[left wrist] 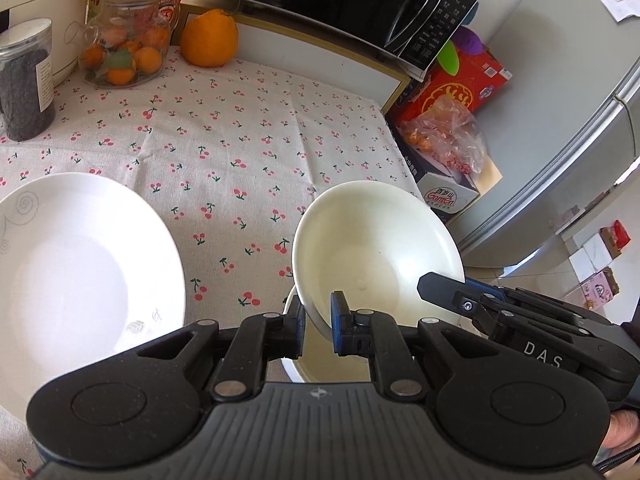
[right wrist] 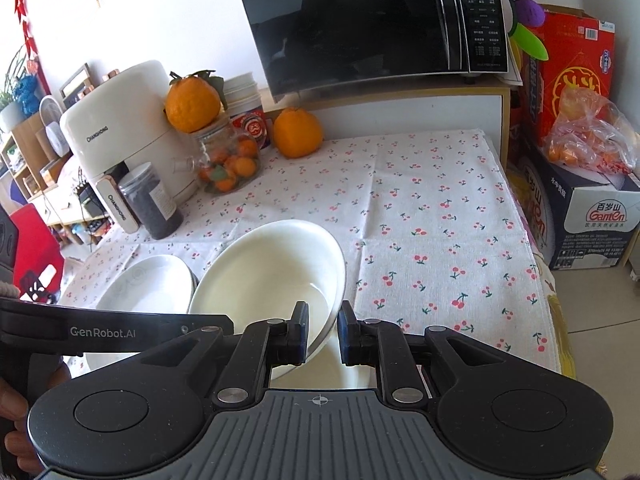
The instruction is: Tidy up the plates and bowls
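A white bowl is held tilted above the cherry-print tablecloth. My left gripper is shut on its near left rim. My right gripper is shut on the bowl's right rim, and its body shows in the left wrist view at the right. Another white bowl's rim shows just beneath the held one. A white plate with a grey swirl pattern lies to the left on the cloth; it also shows in the right wrist view, seemingly on top of a stack.
At the back stand a black microwave, a white appliance, a glass jar of small oranges, loose oranges, and a dark-filled jar. Cardboard boxes and a bag of fruit sit past the table's right edge.
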Demonstrator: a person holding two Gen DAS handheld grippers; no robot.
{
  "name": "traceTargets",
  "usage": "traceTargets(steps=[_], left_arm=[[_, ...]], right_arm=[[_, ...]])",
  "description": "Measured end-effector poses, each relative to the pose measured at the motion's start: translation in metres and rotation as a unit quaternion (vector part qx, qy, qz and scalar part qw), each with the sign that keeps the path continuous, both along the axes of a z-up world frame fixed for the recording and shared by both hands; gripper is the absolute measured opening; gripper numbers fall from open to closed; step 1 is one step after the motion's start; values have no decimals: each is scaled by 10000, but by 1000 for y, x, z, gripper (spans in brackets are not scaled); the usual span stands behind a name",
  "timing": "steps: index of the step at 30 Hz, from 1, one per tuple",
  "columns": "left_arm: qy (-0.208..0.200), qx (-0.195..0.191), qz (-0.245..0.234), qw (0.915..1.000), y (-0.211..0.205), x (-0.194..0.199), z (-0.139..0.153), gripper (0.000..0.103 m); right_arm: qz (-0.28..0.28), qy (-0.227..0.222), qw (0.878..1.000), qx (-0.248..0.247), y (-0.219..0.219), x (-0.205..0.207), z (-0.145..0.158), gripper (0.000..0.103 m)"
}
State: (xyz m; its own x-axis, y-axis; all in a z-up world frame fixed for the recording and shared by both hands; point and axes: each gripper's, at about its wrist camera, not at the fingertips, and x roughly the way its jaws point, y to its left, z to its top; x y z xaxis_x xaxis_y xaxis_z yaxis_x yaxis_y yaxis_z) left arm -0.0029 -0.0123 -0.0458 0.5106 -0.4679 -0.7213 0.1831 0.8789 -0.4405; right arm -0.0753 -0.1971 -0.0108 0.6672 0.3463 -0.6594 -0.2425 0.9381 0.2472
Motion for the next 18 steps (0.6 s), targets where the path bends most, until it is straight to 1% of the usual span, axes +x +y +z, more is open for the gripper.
traceTargets(steps=[4,8,12,18], left_arm=[[42,57,-36,10000,1,-2,-4,12],[117,87,-109,9998,-1,-3,-8,12],[156,93,-144,9997,1,-2,-10,11],[182,57,-186,9996,-1,-2,-10,15]], right_arm=[[-18,15,10000,-68,3,-11,-3,17],[-20,40,9996,-263,7,-15,-6,17],[-12,191,9994,-276,7,-13,-10,18],[-49,213,9995,-226,5,-14,-9,18]])
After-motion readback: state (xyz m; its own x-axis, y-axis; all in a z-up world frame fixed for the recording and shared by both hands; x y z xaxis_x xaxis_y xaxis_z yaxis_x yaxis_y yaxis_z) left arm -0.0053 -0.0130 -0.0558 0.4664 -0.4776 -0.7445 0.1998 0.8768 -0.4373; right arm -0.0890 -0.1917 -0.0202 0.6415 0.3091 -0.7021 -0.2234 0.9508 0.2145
